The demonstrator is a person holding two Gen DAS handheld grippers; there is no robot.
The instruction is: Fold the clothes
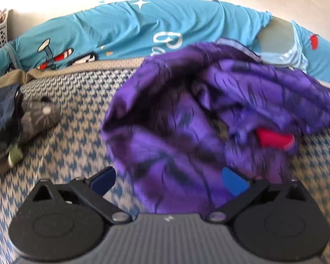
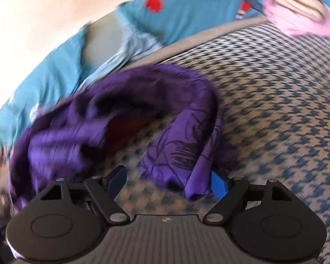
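Left gripper (image 1: 168, 179): jaws wide apart, purple garment (image 1: 209, 114) bunched between fingers, no pad pressing on it. Right gripper (image 2: 168, 183): also wide; fold of same garment (image 2: 187, 149) lies against right blue finger (image 2: 219, 187), probably only touching, picture blurred. Garment crumpled on checked bedcover (image 2: 286, 110).

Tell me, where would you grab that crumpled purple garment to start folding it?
Probably the loose end of the purple garment that trails toward the right tool. It lies low on the checked bedcover, apart from the bunched heap, and already sits between the open fingers, so come straight forward and down over its edge.
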